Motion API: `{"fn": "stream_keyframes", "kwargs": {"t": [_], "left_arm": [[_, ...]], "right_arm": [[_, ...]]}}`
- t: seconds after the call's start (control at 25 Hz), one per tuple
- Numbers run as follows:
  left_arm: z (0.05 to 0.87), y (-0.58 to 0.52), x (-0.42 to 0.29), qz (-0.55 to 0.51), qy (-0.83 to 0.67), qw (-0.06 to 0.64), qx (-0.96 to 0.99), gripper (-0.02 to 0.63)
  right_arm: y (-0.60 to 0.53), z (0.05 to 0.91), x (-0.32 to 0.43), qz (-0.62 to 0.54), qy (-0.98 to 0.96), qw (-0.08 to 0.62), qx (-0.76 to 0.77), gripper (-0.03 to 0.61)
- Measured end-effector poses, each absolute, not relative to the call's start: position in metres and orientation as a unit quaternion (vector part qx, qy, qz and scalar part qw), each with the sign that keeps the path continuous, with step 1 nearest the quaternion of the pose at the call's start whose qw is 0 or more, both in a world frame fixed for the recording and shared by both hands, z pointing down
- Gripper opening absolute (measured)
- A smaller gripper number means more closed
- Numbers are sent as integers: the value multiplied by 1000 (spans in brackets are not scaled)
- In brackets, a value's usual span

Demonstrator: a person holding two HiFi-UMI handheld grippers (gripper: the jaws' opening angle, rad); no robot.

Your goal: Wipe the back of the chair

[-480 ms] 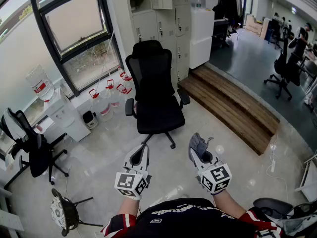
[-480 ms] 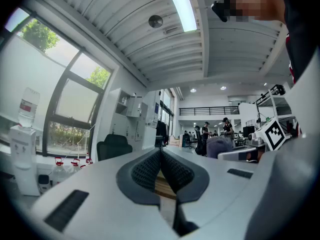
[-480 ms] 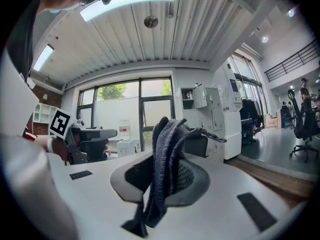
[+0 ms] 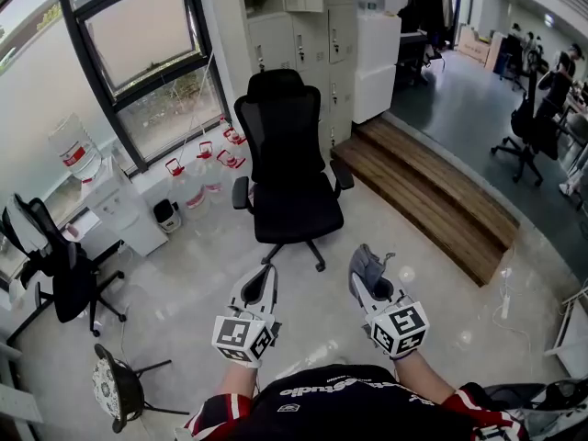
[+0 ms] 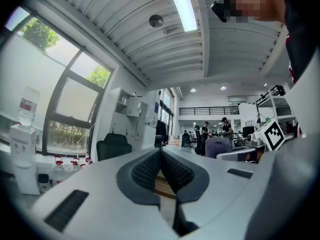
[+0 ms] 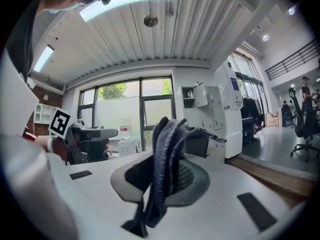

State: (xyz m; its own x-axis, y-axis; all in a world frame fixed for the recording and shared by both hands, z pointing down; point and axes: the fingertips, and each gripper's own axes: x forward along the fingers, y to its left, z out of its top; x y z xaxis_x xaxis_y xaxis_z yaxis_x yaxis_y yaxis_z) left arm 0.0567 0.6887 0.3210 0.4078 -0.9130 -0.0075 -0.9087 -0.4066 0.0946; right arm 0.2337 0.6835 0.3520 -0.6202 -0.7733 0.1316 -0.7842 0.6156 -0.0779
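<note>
grey cloth (image 6: pixel 167 159) stayed pinched in the right claw (image 4: pixel 365 274), left claw (image 4: pixel 265 278) pressed together, empty; chair (image 4: pixel 285 154) hardly nearer, wiping not begun.

The black mesh-backed office chair (image 4: pixel 287 168) stands ahead of the person, seat toward them, with the white metal locker cabinets (image 4: pixel 317 26) behind it, the clear plastic water bottles (image 4: pixel 195 189) on the floor to its left below the dark-framed window (image 4: pixel 138 49), and the low wooden plank step (image 4: pixel 432 191) to its right. Nearer the person, well apart from the chair, the left gripper (image 4: pixel 265 276) and right gripper (image 4: pixel 364 266) sit side by side, the grey knitted cloth (image 6: pixel 166 159) between the right one's jaws. A second black swivel chair (image 4: pixel 57 278) stands far left.
</note>
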Motion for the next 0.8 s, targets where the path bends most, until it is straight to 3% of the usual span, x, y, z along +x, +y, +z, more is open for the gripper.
{"fn": "stream_keyframes", "kwargs": {"t": [0.8], "left_arm": [[326,672,82,-27,-548,44,835,25]], "right_arm": [[665,361,252,77,-908,42,410,72]]}}
